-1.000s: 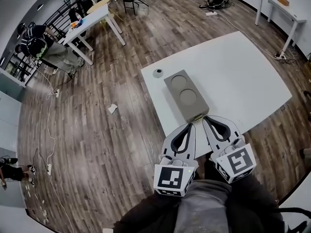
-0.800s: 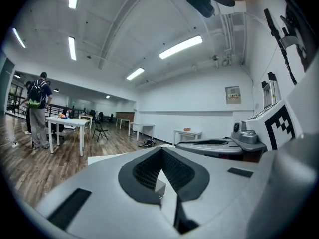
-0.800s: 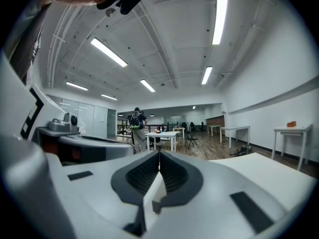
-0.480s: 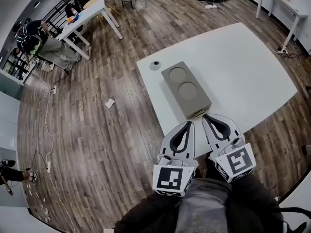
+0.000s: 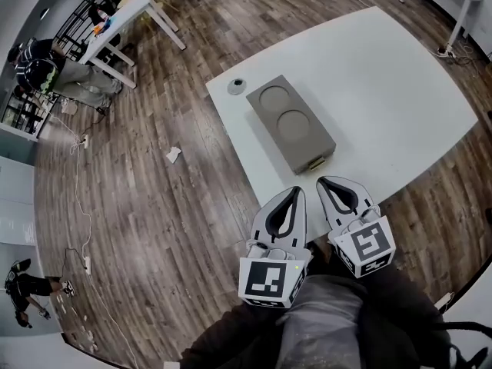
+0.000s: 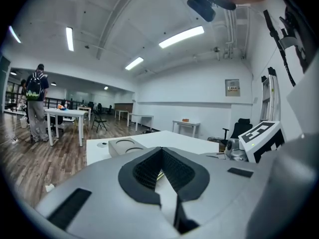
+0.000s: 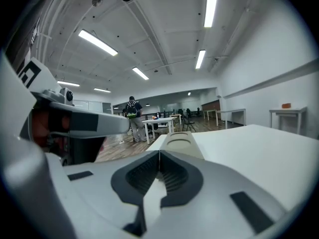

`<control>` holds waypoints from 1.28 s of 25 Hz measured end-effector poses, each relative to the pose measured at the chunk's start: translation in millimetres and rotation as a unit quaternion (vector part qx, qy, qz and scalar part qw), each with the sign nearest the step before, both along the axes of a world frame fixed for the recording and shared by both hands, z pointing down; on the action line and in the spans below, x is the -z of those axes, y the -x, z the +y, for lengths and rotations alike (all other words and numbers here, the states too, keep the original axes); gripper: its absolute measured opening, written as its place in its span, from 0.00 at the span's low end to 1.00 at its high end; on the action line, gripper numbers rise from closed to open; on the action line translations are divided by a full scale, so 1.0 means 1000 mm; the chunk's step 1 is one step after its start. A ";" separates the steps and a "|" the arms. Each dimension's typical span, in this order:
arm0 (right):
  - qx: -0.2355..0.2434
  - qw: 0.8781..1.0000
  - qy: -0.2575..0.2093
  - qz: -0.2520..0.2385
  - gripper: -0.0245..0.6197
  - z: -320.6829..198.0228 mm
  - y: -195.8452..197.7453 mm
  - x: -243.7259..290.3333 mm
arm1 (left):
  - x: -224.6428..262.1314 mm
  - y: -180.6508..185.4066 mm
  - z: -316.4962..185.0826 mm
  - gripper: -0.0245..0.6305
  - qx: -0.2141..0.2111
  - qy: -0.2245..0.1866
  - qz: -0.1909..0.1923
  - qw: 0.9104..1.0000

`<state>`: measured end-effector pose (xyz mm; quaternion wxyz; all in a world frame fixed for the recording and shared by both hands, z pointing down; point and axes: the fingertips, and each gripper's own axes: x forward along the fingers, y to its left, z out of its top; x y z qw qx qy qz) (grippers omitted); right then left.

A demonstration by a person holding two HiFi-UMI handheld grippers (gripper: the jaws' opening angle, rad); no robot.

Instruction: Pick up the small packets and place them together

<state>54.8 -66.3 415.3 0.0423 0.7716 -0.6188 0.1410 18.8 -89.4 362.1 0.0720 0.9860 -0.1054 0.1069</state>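
Packets show only as a yellowish edge (image 5: 314, 162) at the near end of the box (image 5: 290, 123), just ahead of the right hand-held gripper (image 5: 323, 181) and ahead and to the right of the left hand-held gripper (image 5: 295, 192). Whether it really is one cannot be told. Small packets would likely be light, limp and slippery, best pinched by a flat edge. Both hand-held grippers are clenched on nothing, clear of the box. The box's two round recesses look empty. It lies on the bench (image 5: 400, 75), with a small round thing (image 5: 237, 86) beyond its far end.
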 end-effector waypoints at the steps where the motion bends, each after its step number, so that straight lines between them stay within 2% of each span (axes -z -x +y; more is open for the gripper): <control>1: -0.002 1.000 0.000 0.000 0.05 -0.001 -0.001 0.000 | 0.002 0.000 -0.002 0.04 0.001 -0.001 0.000 1.000; 8: -0.031 0.999 0.015 -0.004 0.05 0.000 -0.008 -0.032 | -0.023 0.002 -0.004 0.04 -0.003 0.005 -0.012 1.000; 10: -0.043 0.999 0.023 -0.003 0.22 -0.002 -0.014 -0.039 | -0.027 0.001 -0.007 0.04 -0.005 0.003 -0.015 1.000; 13: -0.051 0.998 0.029 -0.005 0.31 -0.009 -0.021 -0.043 | -0.027 -0.002 -0.014 0.04 -0.004 -0.003 -0.019 1.000; 22: -0.053 0.996 0.069 -0.008 0.34 -0.031 -0.042 -0.061 | -0.034 -0.023 -0.038 0.04 -0.005 0.007 -0.036 0.999; 28: -0.048 0.992 0.112 0.003 0.34 -0.034 -0.044 -0.070 | -0.039 -0.029 -0.045 0.04 0.002 0.016 -0.044 0.999; 32: -0.048 0.992 0.121 -0.003 0.34 -0.035 -0.045 -0.074 | -0.042 -0.029 -0.047 0.04 0.006 0.021 -0.048 0.999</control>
